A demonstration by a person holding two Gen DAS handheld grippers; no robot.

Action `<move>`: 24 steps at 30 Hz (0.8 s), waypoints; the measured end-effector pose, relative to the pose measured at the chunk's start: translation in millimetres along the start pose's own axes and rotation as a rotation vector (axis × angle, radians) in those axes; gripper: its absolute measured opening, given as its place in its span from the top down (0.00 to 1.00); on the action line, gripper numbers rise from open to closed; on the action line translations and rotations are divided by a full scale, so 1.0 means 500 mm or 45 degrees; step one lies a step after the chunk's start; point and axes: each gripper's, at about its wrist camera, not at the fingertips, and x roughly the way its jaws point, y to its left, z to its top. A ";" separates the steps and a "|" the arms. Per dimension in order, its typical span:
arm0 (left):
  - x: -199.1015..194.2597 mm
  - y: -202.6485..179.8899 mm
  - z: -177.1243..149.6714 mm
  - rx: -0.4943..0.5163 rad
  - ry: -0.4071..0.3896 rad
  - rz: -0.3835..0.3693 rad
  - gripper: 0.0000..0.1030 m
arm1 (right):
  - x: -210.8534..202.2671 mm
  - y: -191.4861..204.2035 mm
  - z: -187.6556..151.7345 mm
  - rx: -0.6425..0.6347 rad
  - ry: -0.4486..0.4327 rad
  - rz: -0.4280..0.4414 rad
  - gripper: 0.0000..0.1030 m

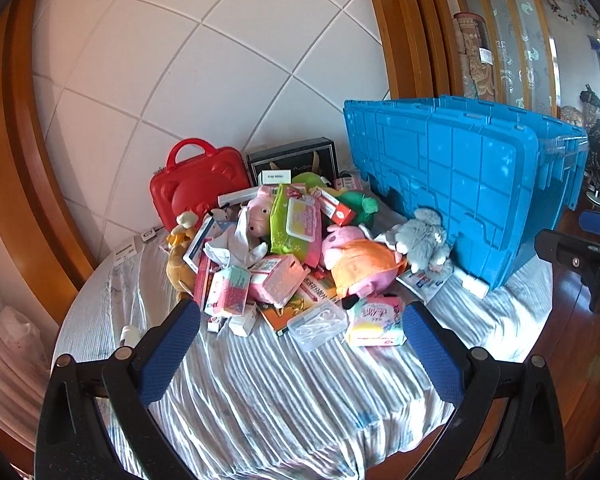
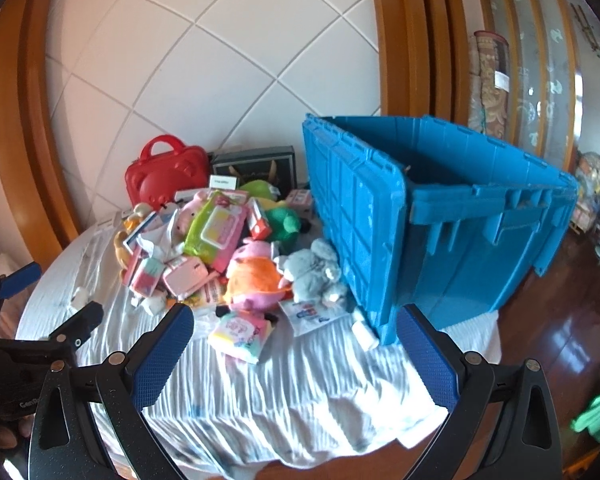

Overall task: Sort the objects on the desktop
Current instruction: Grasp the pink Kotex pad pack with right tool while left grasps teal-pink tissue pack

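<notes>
On the cloth-covered worktop (image 1: 260, 392), a mixed pile (image 1: 284, 248) of plush toys, wipe packs and small boxes sits left of the blue crate (image 1: 460, 184), grey plush (image 1: 422, 238) touching its flap. Left gripper (image 1: 300, 344) and right gripper (image 2: 294, 350) hover near, fingers spread wide, empty. Red case (image 1: 198, 186) behind pile.

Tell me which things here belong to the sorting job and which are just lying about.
Job:
blue crate
red case
grey plush
wipes pack
clear plastic box
left claw and right claw, both open

Lying about:
rolled rug
striped cloth
</notes>
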 end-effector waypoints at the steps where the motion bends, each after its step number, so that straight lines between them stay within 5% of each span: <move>1: 0.015 0.017 -0.018 0.007 0.018 0.003 0.00 | 0.024 0.003 -0.010 0.009 0.037 0.005 0.00; 11: 0.201 0.204 -0.133 0.042 0.240 0.003 0.00 | 0.279 0.121 -0.060 -0.005 0.323 0.022 0.00; 17: 0.337 0.295 -0.095 -0.017 0.266 -0.048 0.00 | 0.396 0.177 -0.076 0.034 0.421 -0.029 0.00; 24: 0.475 0.295 -0.074 -0.052 0.296 -0.220 0.00 | 0.450 0.193 -0.084 0.050 0.473 -0.098 0.00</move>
